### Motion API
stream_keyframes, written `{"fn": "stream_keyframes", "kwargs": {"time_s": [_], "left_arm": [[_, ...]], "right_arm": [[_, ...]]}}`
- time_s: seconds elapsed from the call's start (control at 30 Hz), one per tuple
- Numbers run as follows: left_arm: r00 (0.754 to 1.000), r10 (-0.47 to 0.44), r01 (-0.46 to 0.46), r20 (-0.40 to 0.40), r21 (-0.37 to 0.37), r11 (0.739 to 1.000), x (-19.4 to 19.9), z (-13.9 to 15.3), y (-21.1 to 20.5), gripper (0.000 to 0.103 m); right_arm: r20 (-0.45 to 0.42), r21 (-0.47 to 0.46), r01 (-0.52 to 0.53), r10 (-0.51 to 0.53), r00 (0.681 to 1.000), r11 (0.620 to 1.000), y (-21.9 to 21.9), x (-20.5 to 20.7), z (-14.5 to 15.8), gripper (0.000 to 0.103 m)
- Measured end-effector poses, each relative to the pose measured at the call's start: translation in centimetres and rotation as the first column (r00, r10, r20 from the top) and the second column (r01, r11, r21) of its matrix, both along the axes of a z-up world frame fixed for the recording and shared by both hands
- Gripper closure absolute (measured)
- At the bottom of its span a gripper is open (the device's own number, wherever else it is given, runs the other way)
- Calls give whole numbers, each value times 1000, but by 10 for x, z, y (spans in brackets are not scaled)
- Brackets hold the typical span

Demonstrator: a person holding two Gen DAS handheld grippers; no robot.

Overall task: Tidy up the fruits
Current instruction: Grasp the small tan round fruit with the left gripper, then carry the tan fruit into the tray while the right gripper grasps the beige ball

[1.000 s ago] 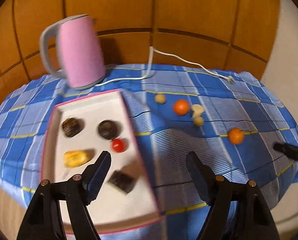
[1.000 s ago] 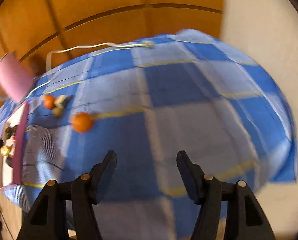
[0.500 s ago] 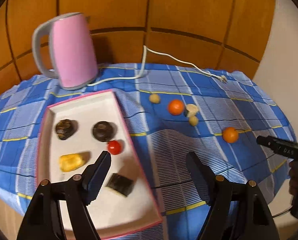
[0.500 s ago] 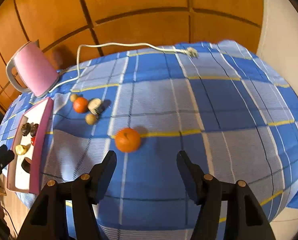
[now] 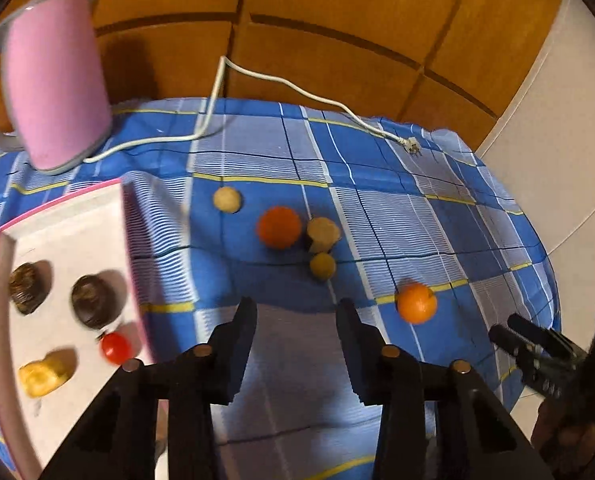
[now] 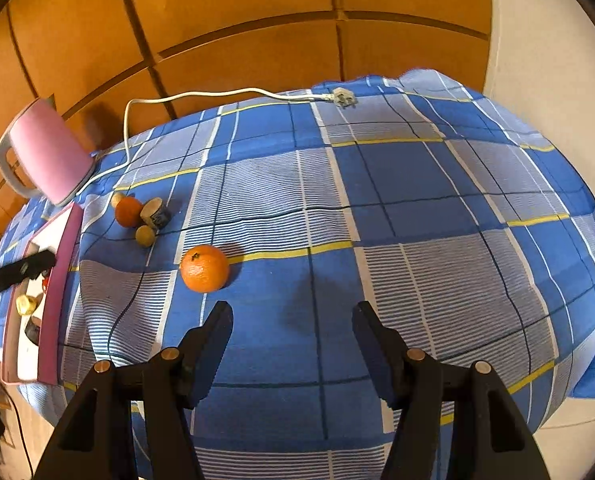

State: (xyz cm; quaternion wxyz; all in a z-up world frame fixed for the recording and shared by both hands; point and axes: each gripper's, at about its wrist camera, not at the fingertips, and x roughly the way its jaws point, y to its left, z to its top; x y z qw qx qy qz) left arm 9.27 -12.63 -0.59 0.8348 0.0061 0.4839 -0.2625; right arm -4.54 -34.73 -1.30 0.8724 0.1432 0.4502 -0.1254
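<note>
Left gripper [image 5: 295, 322]: hovers above the checked cloth [image 5: 377, 216] just right of the tray [image 5: 97, 216]; black jaws apart, holding nothing.
Tray: flat, white, pink-rimmed; holds two dark ridged fruits, a red tomato [image 5: 114, 347], a yellow piece.
Loose fruit: matte orange [image 6: 204, 268] ahead-left of the right gripper; further fruits cluster behind it.
Right gripper [image 6: 291, 322]: low over the cloth, jaws wide, empty.

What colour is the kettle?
Pink, with a pale grey handle and base; the kettle shows best in the left wrist view.
</note>
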Motion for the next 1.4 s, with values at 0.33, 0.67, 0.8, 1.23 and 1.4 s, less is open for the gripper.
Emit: {"fn": "stream_keyframes", "kwargs": {"time_s": [0.33, 0.67, 0.8, 1.23, 1.4], "left_arm": [[999, -46, 46, -5, 123, 991, 36, -40, -59, 63], [998, -53, 50, 23, 135, 990, 44, -67, -79, 79], [997, -47, 41, 54, 112, 993, 33, -61, -69, 80], [995, 7, -9, 97, 23, 1000, -28, -29, 4, 79], [994, 25, -25, 108, -9, 1000, -41, -20, 27, 79]], "right_arm": [[17, 9, -45, 45, 999, 999, 6, 11, -2, 40], [32, 14, -51, 51, 998, 999, -1, 19, -1, 40], [37, 4, -55, 55, 998, 998, -2, 23, 0, 40], [72, 15, -238, 236, 969, 971, 26, 72, 9, 40], [100, 56, -365, 358, 928, 929, 54, 106, 15, 40]]}}
